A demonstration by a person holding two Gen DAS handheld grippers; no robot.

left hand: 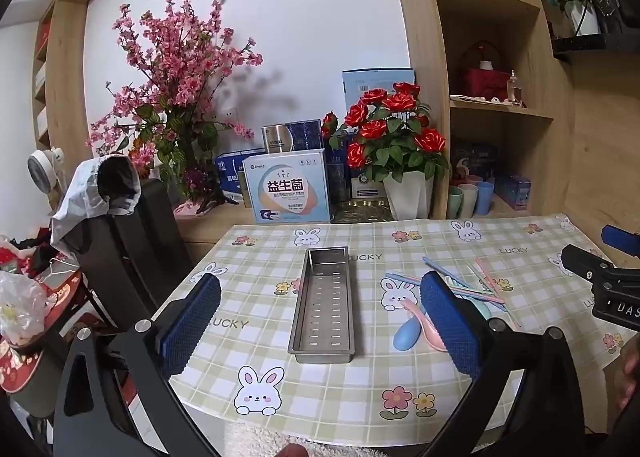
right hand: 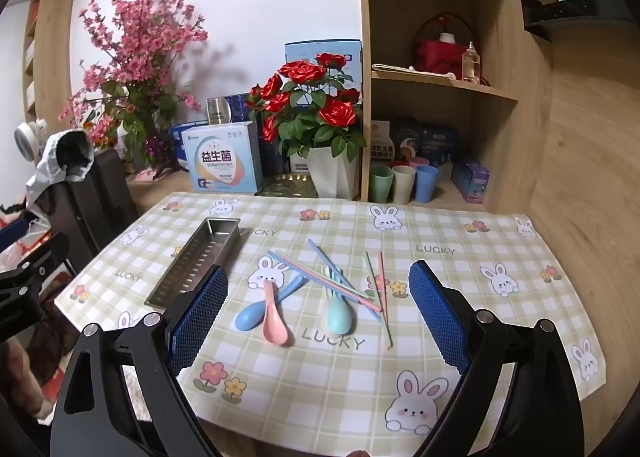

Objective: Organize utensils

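So both my grippers hang over the near edge of the table, nothing held. My left gripper (left hand: 320,321) has its blue pads spread wide apart, with the metal tray (left hand: 325,299) sitting on the cloth between them in the left wrist view. My right gripper (right hand: 318,321) is spread wide too, framing the loose utensils.

Tray: long, narrow, brushed steel, rows of small slots in the floor, raised rim, nothing inside. It lies lengthwise away from me on the checked tablecloth (right hand: 460,289), which has bunnies, flowers and "LUCKY" print. Utensils sit just right of the tray, apart from it.

Spoons: blue spoon (right hand: 250,315) and pink spoon (right hand: 276,327) side by side, bowls toward me, handles crossing near a bunny print. A teal spoon (right hand: 339,313) lies further right, bowl toward me, with what looks like a pale spoon tucked against its left side, mostly hidden. Chopsticks (right hand: 332,277): thin pastel sticks in blue, pink and green, scattered in a loose crossed pile over the teal spoon's handle; a pink one and a green one lie off to the right, pointing toward me.

Behind the table: pot of red roses (right hand: 316,105), pink blossom branches (right hand: 132,57), a printed box (right hand: 222,159), pastel cups (right hand: 404,183) on the bottom shelf.
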